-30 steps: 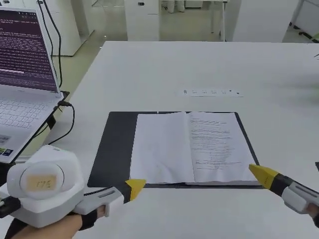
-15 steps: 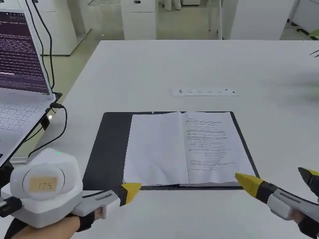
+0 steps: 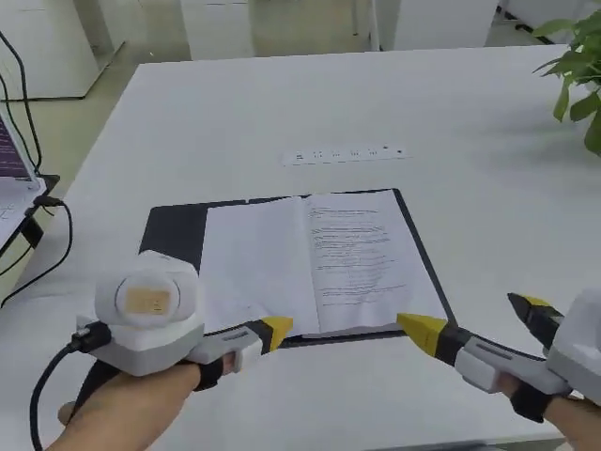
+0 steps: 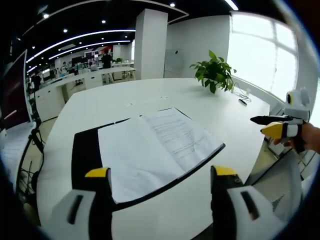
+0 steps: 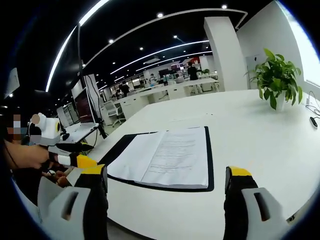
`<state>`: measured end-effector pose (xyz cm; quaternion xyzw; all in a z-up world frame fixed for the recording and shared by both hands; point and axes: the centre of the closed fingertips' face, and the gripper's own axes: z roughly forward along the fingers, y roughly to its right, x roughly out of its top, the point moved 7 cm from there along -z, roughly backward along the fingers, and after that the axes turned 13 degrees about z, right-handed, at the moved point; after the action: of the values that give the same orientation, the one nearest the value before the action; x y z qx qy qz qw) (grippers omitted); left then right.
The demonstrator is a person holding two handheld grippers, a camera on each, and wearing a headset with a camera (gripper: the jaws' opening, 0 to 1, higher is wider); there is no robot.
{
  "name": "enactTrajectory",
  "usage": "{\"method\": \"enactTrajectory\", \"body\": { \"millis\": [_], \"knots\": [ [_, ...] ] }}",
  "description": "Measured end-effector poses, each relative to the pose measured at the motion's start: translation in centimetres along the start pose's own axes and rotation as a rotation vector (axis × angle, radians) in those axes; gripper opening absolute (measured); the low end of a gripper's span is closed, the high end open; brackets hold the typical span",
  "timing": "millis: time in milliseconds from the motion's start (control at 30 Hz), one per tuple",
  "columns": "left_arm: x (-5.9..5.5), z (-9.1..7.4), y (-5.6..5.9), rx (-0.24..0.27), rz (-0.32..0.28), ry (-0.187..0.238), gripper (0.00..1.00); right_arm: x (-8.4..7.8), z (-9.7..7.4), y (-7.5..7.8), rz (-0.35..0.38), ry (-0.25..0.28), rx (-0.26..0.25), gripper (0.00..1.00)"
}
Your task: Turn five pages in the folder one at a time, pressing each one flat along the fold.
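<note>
LEFT GRIPPER (image 4: 161,172): jaws spread wide, nothing between them; at the near left edge of the folder (image 3: 174,235) | RIGHT GRIPPER (image 3: 476,318): jaws spread wide, empty; just off the folder's near right corner | FOLDER: open, flat on the white table (image 3: 282,94); blank page (image 3: 254,263) left, printed page (image 3: 357,258) right | POWER STRIP (image 3: 346,153): beyond the folder's far edge

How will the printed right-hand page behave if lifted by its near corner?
The page looks like thin paper, so it will probably flop and weigh almost nothing. Seemingly bound at the fold, it should swing over, not slide. The folder under it likely stays put.
</note>
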<state>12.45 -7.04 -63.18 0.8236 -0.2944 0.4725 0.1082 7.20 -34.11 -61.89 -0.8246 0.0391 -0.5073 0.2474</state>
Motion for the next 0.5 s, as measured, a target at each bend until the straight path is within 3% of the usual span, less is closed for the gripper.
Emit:
{"method": "enactTrajectory", "body": {
  "millis": [233,500],
  "knots": [
    [0.9,4.8,2.3,-0.075,0.043,-0.006,0.79,-0.1,0.0,0.1,0.009,-0.001,0.001,0.97],
    [1.7,9.2,4.6,-0.127,0.069,0.005,0.76,-0.1,0.0,0.3,0.019,0.001,-0.003,0.97]
  ]
}}
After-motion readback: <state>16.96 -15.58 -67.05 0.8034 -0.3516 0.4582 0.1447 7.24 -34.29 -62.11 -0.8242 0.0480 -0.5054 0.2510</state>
